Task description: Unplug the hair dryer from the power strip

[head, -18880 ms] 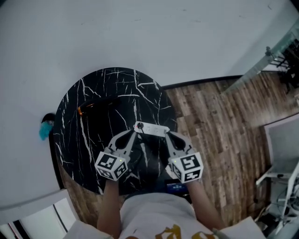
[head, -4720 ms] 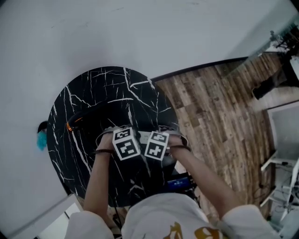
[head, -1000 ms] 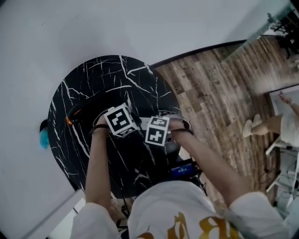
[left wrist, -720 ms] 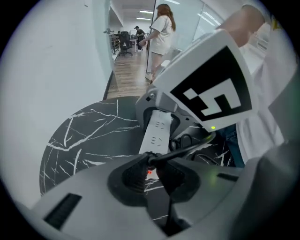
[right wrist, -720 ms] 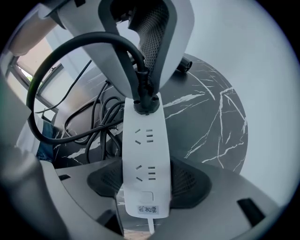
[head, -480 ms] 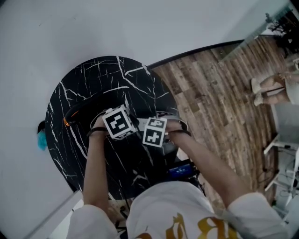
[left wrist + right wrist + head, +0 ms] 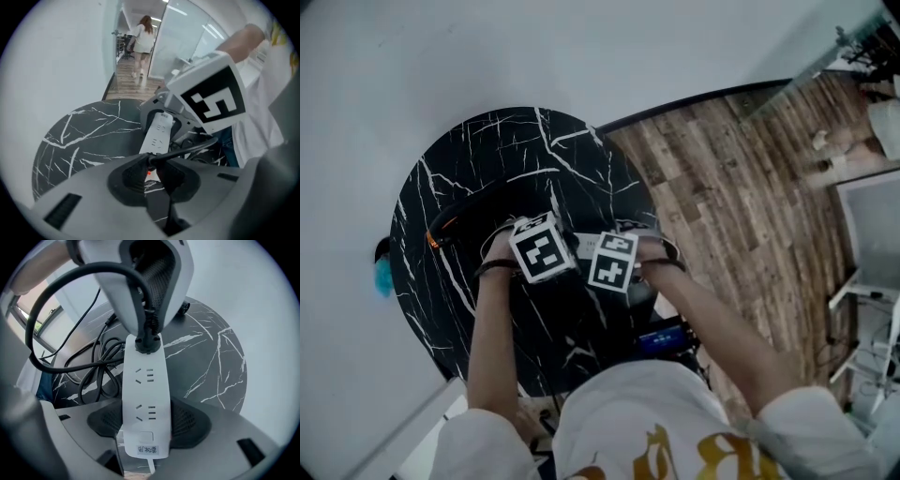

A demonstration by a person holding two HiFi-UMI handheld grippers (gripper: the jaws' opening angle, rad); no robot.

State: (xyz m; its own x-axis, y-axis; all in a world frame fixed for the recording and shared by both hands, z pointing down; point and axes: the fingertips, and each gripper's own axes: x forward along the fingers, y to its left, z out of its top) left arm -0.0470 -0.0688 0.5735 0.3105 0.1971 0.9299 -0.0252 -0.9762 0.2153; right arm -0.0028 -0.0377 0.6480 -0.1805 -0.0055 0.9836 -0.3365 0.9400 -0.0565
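Note:
A white power strip (image 7: 143, 399) lies on the round black marble table (image 7: 487, 150). My right gripper (image 7: 144, 425) is shut on its near end and points straight down. A black plug (image 7: 147, 341) sits in the strip's far socket, and my left gripper (image 7: 149, 164) is shut on that plug (image 7: 151, 161). In the head view both grippers, left (image 7: 542, 251) and right (image 7: 614, 262), stand side by side over the strip and hide most of it. The black hair dryer (image 7: 459, 214) lies on the table's left part. Its cord (image 7: 89, 366) coils beside the strip.
The table stands against a white wall, with wooden floor (image 7: 731, 187) to its right. A teal object (image 7: 382, 277) sits off the table's left edge. A dark device with blue print (image 7: 661, 337) shows below the near rim. A person (image 7: 143, 42) walks in the far corridor.
Both grippers keep their grips in the same spot; the left one's cube has shifted only slightly. The person's legs at the floor's right edge have gone out of view.

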